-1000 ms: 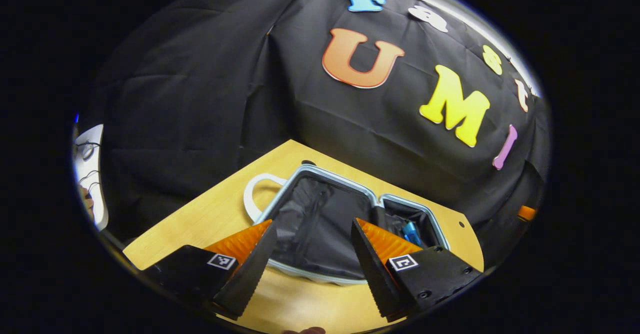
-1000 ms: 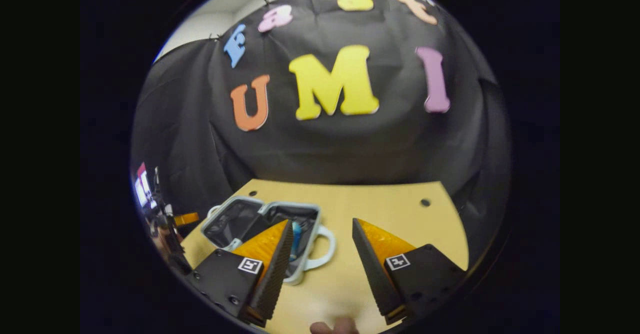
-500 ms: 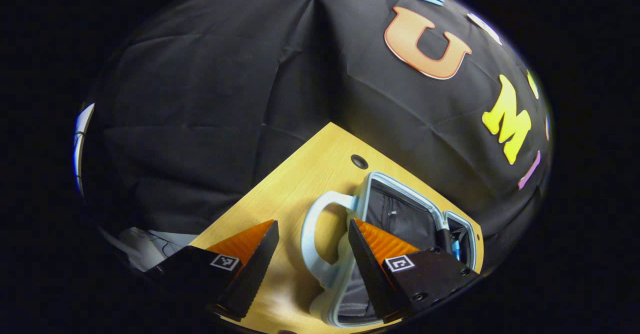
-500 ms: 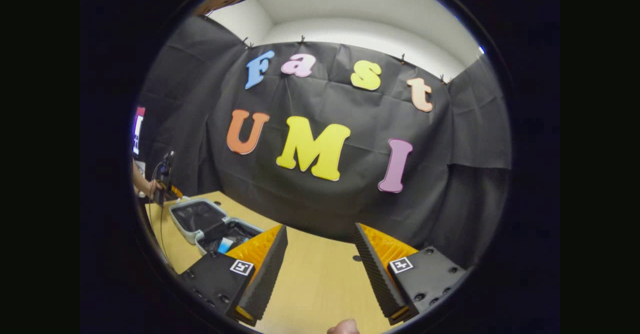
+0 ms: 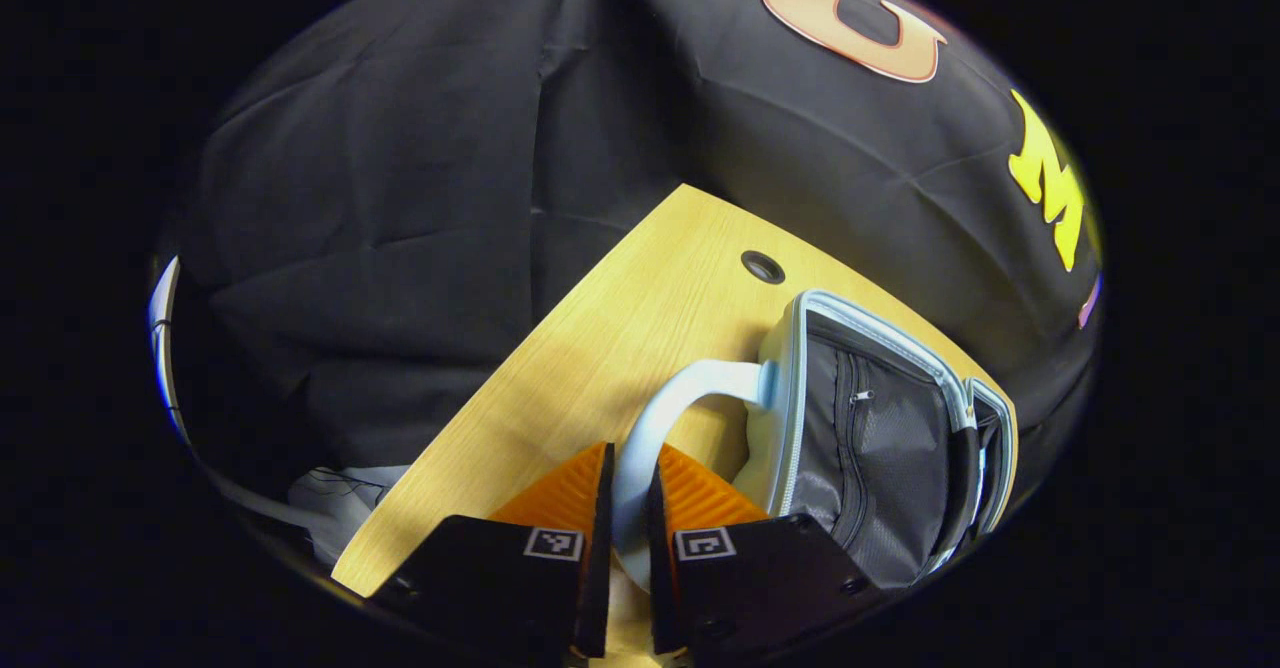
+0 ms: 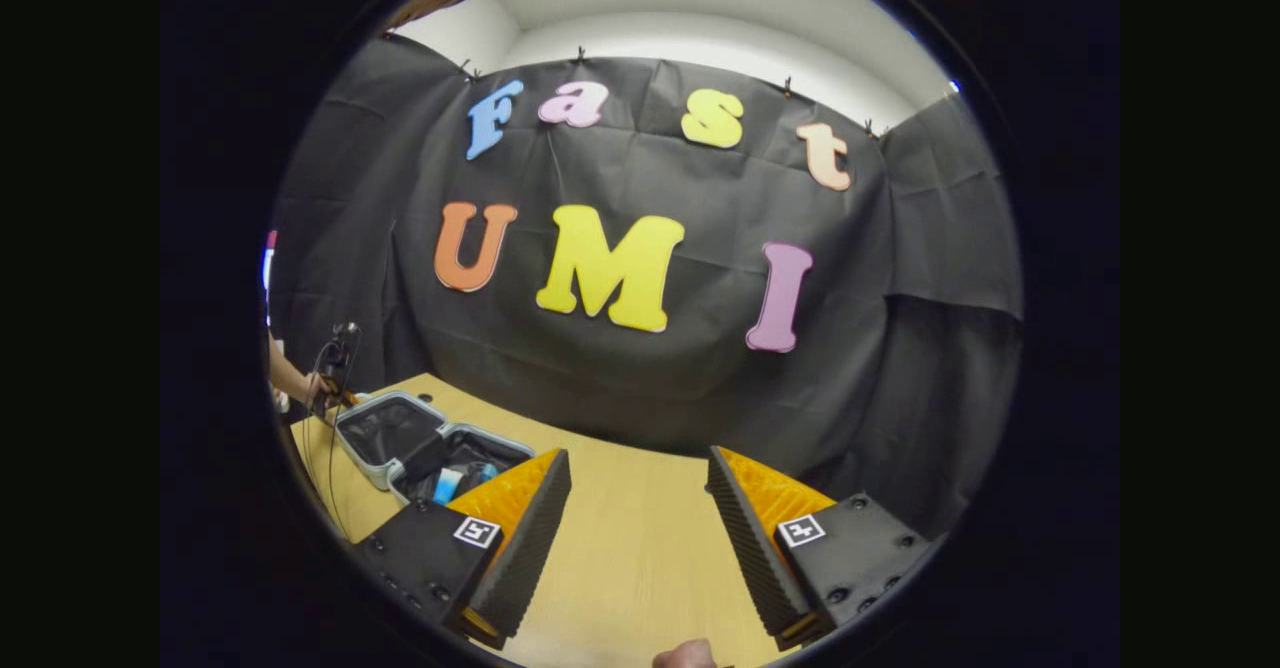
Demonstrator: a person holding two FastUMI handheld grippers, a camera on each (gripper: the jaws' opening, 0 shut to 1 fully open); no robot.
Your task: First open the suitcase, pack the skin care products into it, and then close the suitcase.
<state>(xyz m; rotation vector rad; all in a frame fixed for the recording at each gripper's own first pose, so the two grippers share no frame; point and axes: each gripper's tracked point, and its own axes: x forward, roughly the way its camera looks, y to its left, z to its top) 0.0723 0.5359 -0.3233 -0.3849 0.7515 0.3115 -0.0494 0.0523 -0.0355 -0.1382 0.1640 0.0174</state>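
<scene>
In the left gripper view, the left gripper (image 5: 627,508) at the bottom centre has its jaws clamped on the suitcase's pale handle (image 5: 668,400); the open suitcase (image 5: 868,428) lies at right on the wooden table (image 5: 600,348). In the right gripper view, the right gripper (image 6: 638,508) hovers over the table, jaws wide apart, with the suitcase at lower left, skin care products (image 6: 448,485) inside.

Both grippers: wedge fingers (image 6: 520,508) w/ ribbed inner faces; black blocks behind, square tag + screws on each.

Suitcase (image 5: 880,438) lies open on table (image 5: 600,348), near its edge
</scene>
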